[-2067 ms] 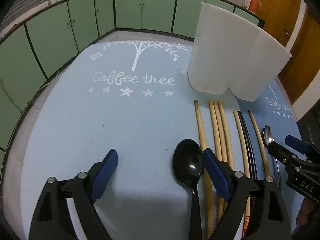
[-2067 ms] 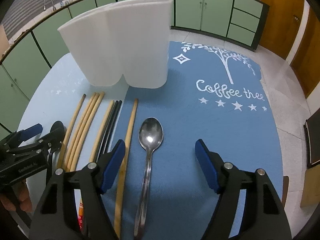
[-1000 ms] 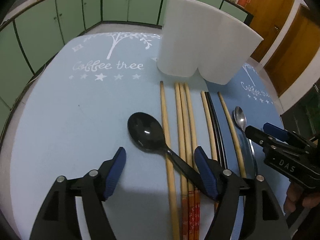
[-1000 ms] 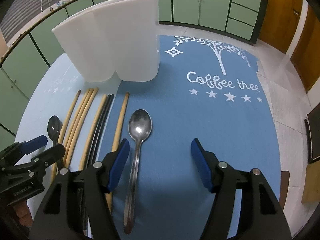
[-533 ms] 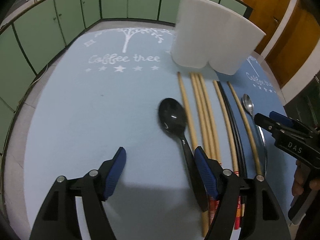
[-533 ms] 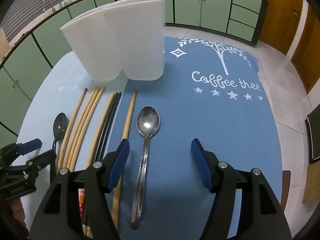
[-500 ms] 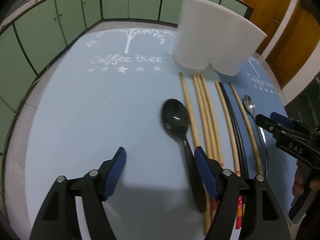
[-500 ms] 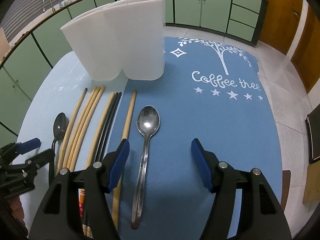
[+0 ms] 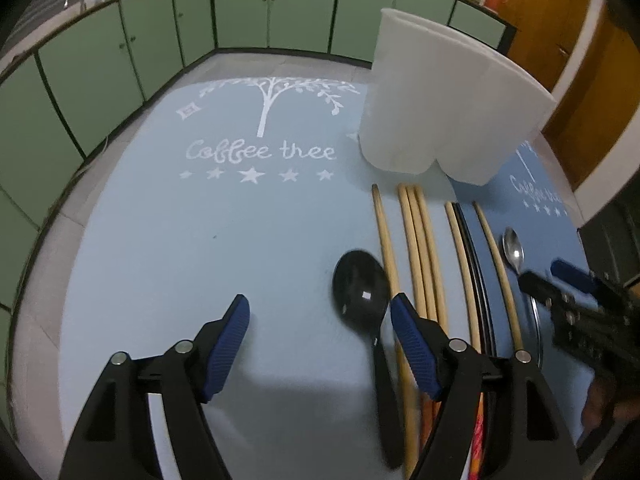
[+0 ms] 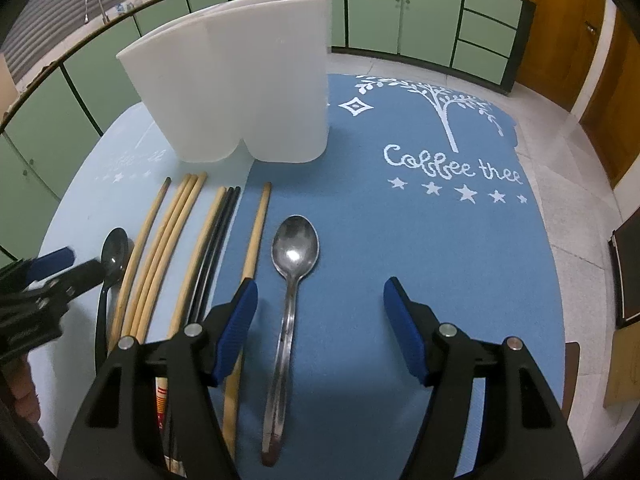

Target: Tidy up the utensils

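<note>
I find my left gripper (image 9: pixel 320 320) spread wide, holding nothing, low over the pale blue mat (image 9: pixel 168 248). The black spoon (image 9: pixel 362 290) lies on that mat with its bowl just inside my right-hand fingertip (image 9: pixel 404 320), the handle running back beneath that finger. The open span between the fingers covers bare mat only.

My right gripper (image 10: pixel 318 308) is likewise wide and grips nothing, set over the darker blue mat (image 10: pixel 440 248). The metal spoon (image 10: pixel 294 248) lies flat between its fingers, nearer the left one, bowl pointing away from me, not touched by either pad.

Between the two spoons I note the row of chopsticks (image 10: pixel 168 232): wooden ones and a black pair, lying roughly parallel, tips toward the white holder (image 10: pixel 248 92). One wooden chopstick (image 10: pixel 254 236) passes under my right gripper's left finger. Several straddle the seam where the two mats meet.

The white holder stands upright at the far end of the row, just beyond the chopstick tips, on the seam.

Clear mat lies to the left of the black spoon and to the right of the metal spoon, up to the mat edges. Green cabinets (image 9: pixel 240 12) ring the far side.
</note>
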Demonstrator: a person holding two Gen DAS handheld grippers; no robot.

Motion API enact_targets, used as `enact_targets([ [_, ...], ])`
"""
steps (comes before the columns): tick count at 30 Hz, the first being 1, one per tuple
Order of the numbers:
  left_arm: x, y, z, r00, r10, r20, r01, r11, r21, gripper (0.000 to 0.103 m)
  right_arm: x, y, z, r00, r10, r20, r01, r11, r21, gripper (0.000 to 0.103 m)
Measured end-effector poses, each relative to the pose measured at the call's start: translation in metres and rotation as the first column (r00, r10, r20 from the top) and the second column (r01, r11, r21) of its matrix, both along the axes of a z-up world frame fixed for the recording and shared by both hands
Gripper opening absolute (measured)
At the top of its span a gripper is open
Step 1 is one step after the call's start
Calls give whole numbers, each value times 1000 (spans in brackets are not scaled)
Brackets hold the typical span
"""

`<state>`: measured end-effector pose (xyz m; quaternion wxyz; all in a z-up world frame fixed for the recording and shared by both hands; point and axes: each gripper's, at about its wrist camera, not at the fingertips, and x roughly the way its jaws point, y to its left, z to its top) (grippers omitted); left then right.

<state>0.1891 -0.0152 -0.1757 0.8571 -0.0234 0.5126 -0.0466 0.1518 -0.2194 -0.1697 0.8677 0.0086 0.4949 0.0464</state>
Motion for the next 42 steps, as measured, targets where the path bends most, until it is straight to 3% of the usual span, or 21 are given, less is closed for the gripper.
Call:
enact_targets([
  [5, 15, -4, -5, 999, 34, -4, -34, 999, -13, 73, 2, -1, -2, 1000, -6, -2, 6, 1000, 0, 64],
  [11, 13, 1, -11, 998, 59, -13, -59, 997, -47, 61, 3, -2, -6, 1000, -7, -7, 7, 1000, 1, 64],
  [17, 11, 0, -11, 999, 35, 12, -34, 997, -67, 39, 4, -2, -6, 1000, -13, -5, 13, 1000, 4, 64],
  [25, 21, -6, -12, 994, -85, 67, 91, 991, -94, 7, 3, -1, -2, 1000, -9, 9, 9, 1000, 2, 64],
  [29, 32, -9, -11, 983, -163, 89, 169, 984, -63, 6, 3, -2, -1, 1000, -15, 11, 15, 1000, 3, 64],
  [35, 27, -4, 0, 981, -166, 103, 175, 981, -85, 9, 2, -4, -2, 1000, -22, 7, 22, 1000, 4, 64],
  [38, 18, -2, 3, 984, -149, 96, 157, 984, -82, 43, 2, -4, -3, 1000, -19, 8, 19, 1000, 3, 64],
  [42, 10, -8, 6, 990, -116, 77, 122, 989, -78, 62, 3, -2, -4, 1000, -18, 7, 18, 1000, 6, 64],
])
